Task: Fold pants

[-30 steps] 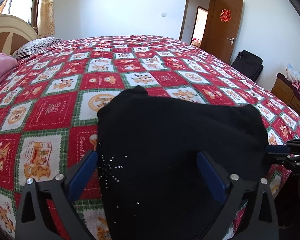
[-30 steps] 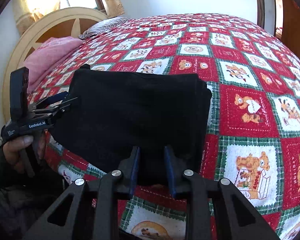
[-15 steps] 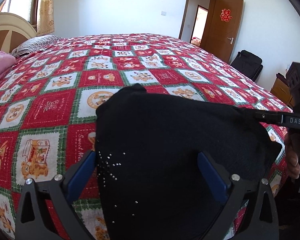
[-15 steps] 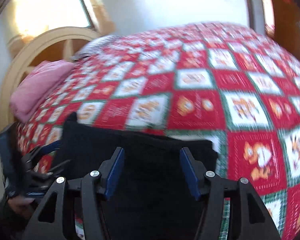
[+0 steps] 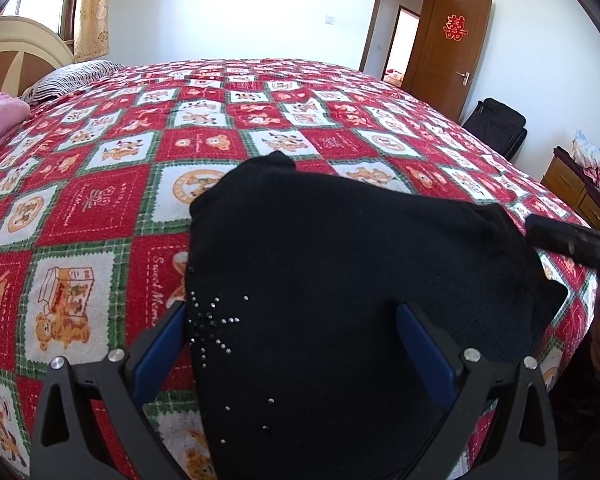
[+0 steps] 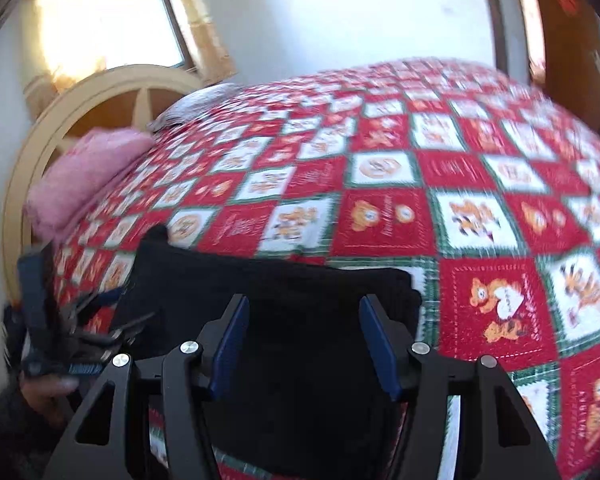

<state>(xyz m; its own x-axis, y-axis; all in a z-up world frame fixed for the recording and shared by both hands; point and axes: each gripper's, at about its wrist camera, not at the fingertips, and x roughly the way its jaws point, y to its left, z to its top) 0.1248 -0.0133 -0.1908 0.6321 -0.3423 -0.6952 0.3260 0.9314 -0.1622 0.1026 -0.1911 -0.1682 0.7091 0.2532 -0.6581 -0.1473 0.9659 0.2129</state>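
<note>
The black pants (image 5: 340, 280) lie folded into a compact rectangle near the bed's front edge, with small studs on the near left part; they also show in the right wrist view (image 6: 268, 300). My left gripper (image 5: 292, 320) is open wide above the near part of the pants, holding nothing. My right gripper (image 6: 304, 332) is open over the pants' near edge, holding nothing. The right gripper's body (image 5: 572, 240) shows at the right edge of the left wrist view. The left gripper (image 6: 80, 332) shows at the left of the right wrist view.
The bed carries a red, white and green bear-print quilt (image 5: 180, 140). A pink blanket (image 6: 88, 176) and a striped pillow (image 5: 72, 76) lie by the headboard (image 6: 100, 108). A brown door (image 5: 448, 48), a black bag (image 5: 496, 124) and a wooden dresser (image 5: 576, 192) stand to the right.
My right gripper let go of the pants' edge, opened and lifted back. My left gripper stayed open and barely moved.
</note>
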